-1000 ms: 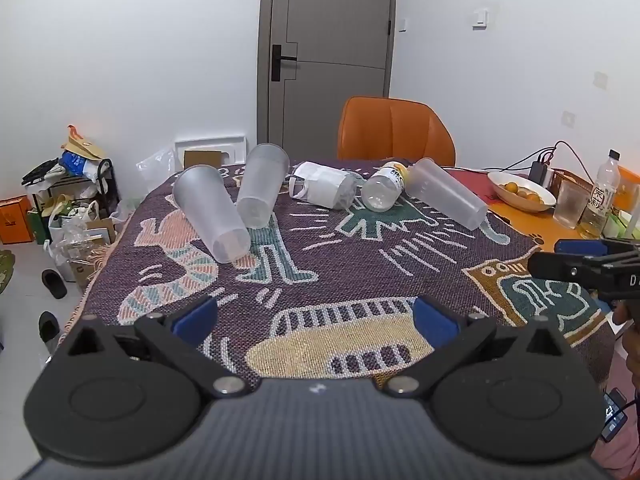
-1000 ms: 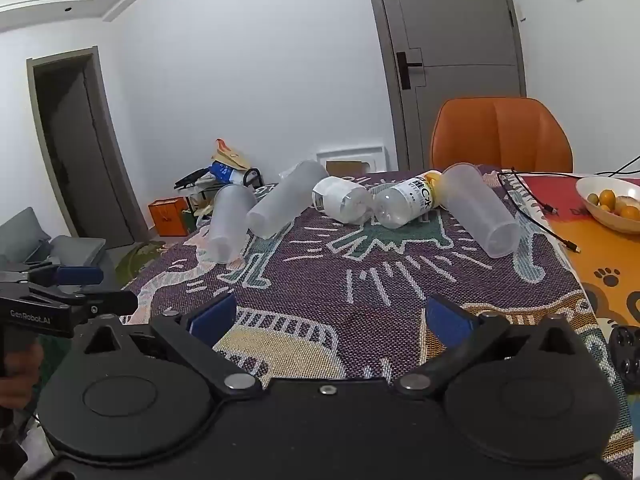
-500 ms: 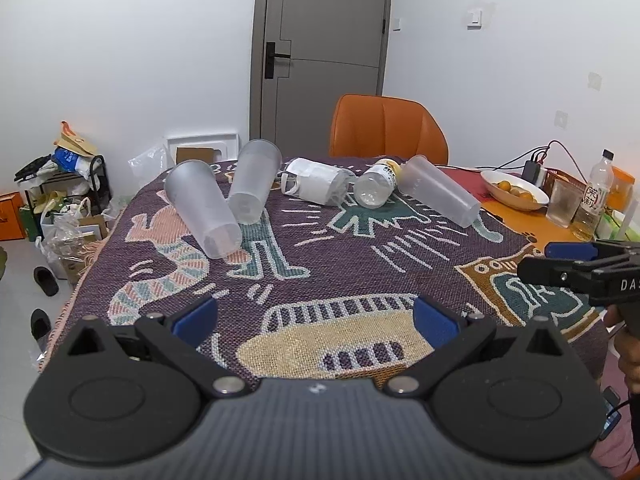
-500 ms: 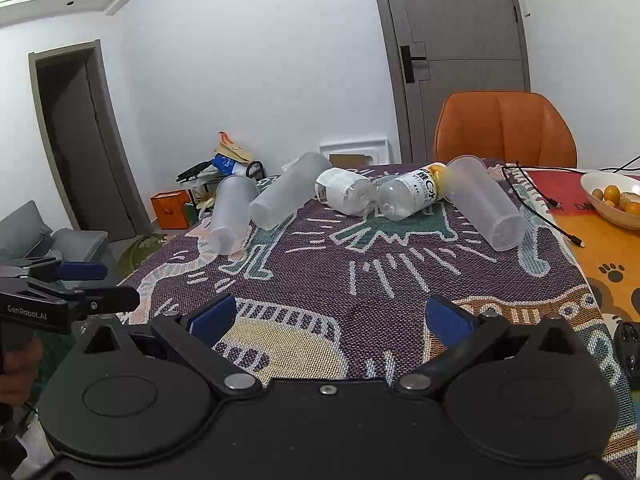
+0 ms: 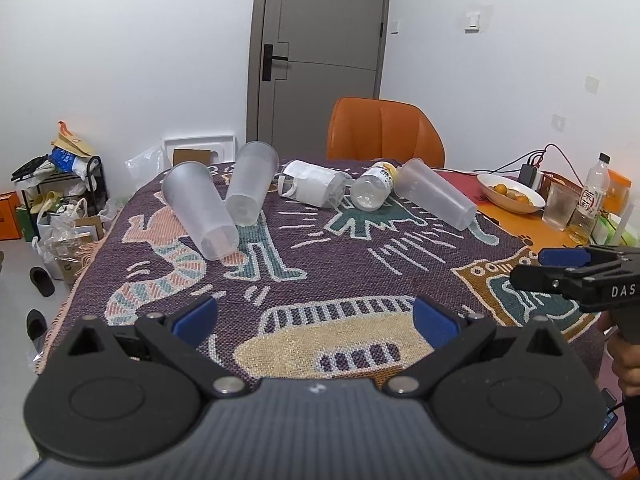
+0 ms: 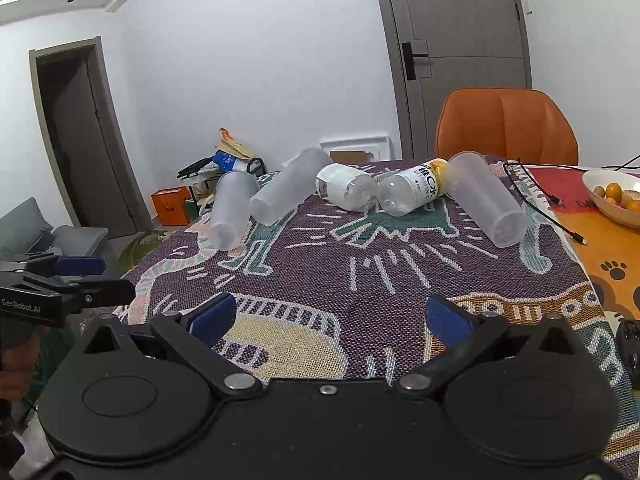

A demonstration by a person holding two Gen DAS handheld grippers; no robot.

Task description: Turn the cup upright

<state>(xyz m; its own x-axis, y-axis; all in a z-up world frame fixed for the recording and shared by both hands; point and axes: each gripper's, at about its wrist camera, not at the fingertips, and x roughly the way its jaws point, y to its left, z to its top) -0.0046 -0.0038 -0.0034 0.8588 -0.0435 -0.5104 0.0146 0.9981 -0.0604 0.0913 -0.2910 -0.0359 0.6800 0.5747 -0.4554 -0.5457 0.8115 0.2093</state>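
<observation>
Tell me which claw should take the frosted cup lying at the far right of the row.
Right. The right claw is open, and that frosted cup lies on its side ahead and to its right. The left claw, also open, faces the two cups on the left end.

We saw an orange chair [image 5: 386, 132] behind the counter's far edge, a fruit bowl [image 5: 510, 194] at its right edge, a grey door [image 5: 320, 52] beyond.
</observation>
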